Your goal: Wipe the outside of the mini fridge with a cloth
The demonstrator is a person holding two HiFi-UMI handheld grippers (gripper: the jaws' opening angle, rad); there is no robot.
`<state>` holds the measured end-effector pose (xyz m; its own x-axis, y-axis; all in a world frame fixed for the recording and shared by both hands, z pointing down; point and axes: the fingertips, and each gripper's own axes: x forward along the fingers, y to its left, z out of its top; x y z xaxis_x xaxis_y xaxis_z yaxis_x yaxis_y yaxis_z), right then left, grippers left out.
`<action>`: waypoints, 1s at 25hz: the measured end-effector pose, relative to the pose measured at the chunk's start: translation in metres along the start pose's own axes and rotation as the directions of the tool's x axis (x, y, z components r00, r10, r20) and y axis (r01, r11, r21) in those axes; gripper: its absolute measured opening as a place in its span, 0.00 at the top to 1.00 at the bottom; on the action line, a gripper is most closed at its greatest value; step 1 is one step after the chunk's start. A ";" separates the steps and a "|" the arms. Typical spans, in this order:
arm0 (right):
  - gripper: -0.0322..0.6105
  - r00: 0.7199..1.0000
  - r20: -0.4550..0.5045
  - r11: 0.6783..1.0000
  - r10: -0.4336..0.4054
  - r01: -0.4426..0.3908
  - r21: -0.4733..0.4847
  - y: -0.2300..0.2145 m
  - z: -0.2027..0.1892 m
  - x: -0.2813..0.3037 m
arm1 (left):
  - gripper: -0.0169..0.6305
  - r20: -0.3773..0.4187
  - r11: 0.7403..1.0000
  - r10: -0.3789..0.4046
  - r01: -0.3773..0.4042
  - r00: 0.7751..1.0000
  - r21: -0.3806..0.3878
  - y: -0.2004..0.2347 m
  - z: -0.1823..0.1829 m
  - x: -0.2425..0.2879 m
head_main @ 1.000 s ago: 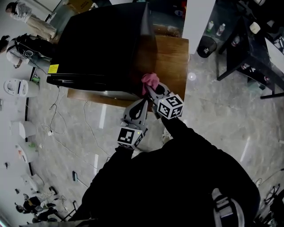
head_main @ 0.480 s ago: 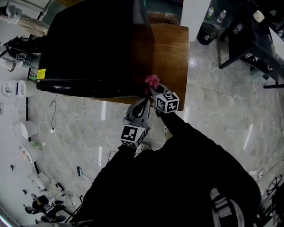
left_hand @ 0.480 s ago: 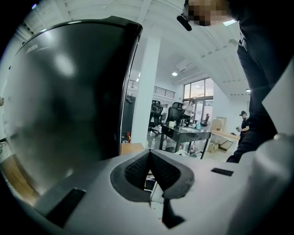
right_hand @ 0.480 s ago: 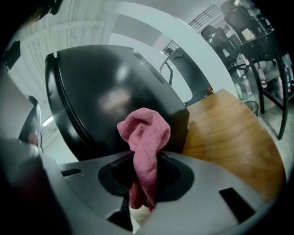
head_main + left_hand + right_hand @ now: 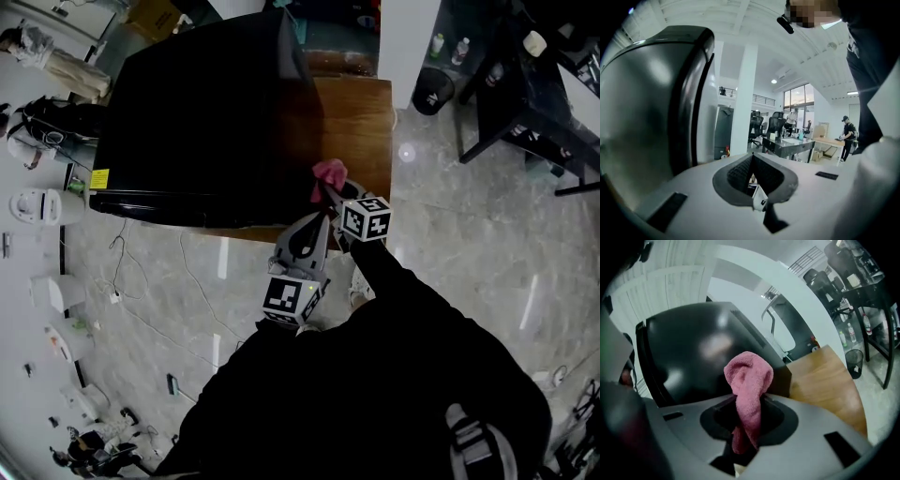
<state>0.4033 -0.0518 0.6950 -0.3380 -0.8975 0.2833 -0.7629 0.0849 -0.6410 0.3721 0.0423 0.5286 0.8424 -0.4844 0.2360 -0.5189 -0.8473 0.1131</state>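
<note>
Right gripper [image 5: 746, 416]: pinching the pink cloth [image 5: 747, 373].
Where: close by the side of the black mini fridge [image 5: 206, 112], above the wood table [image 5: 361, 122].
Left gripper [image 5: 752, 173]: 2 jaws pressed together, holding nothing.

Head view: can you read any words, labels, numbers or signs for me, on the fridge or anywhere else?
On the mini fridge, a yellow sticker: print too small to read.
On the cubes of the left gripper and right gripper: square marker patterns only, no words.
On the pink cloth in the right gripper's claw: no tag or print visible.
Nothing else is legible.
</note>
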 end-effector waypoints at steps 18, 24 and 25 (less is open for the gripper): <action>0.81 0.902 0.234 0.931 0.363 -0.361 -0.054 0.110 0.294 0.011 | 0.96 0.210 0.997 0.071 -0.074 0.975 0.009 -0.002 0.169 0.069; 0.81 0.898 0.253 0.930 0.359 -0.368 -0.015 0.097 0.289 0.028 | 0.96 0.178 0.995 0.095 -0.095 0.979 -0.010 0.010 0.154 0.085; 0.81 0.902 0.253 0.932 0.351 -0.361 -0.005 0.091 0.284 0.032 | 0.96 0.172 0.995 0.096 -0.094 0.980 -0.016 0.012 0.149 0.089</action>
<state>0.4800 -0.1963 0.4433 -0.4331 -0.8889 -0.1495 -0.5923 0.4057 -0.6961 0.4621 -0.0432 0.4070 0.8012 -0.5935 0.0762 -0.5984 -0.7942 0.1054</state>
